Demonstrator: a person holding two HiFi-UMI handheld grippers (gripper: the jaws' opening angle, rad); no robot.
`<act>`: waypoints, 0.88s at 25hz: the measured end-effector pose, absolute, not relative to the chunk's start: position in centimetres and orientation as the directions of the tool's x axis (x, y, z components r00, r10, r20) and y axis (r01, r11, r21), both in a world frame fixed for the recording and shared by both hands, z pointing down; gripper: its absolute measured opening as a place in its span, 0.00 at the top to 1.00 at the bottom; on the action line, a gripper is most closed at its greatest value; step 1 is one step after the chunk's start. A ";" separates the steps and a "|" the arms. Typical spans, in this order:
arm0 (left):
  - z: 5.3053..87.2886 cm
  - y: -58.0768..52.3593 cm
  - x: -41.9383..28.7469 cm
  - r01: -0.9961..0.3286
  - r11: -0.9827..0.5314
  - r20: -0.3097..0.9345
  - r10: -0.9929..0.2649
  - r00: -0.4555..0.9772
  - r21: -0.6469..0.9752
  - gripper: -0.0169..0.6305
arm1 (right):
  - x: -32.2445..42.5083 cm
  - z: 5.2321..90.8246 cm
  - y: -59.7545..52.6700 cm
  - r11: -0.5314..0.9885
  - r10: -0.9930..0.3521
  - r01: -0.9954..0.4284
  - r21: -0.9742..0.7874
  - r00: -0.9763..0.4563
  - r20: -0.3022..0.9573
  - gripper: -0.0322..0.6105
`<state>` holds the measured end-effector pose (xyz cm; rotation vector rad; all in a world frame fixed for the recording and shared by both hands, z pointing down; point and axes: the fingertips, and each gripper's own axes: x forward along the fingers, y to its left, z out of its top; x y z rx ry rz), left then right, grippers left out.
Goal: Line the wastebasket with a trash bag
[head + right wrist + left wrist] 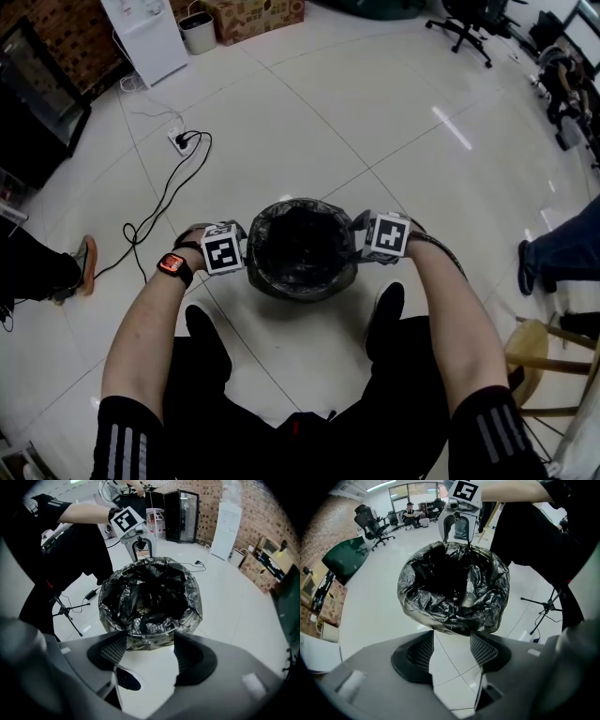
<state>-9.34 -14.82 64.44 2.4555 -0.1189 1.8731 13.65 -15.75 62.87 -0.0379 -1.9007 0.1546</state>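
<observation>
My left gripper (451, 653) and right gripper (150, 656) gape empty; the centre-frame trash bag (300, 246) seems cuffed all round, lining nearly done.

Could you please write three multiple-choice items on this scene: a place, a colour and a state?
1. Where does the round wastebasket stand? A on a shelf; B on the white tiled floor between the person's black shoes; C on a table.
2. What colour is the crinkled plastic trash bag lining it? A black; B blue; C white.
3. How do the jaws of the left gripper stand? A shut on the bag; B shut, empty; C apart, empty.
Answers: B, the head view shows it there; A, black film drapes the rim; C, bare floor shows between them.
</observation>
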 end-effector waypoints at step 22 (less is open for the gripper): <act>68.0 -15.4 -8.5 -0.106 -0.994 0.967 -0.044 0.250 -0.018 0.58 | 14.5 67.3 -15.2 0.987 0.137 -0.052 -0.153 -0.236 0.962 0.39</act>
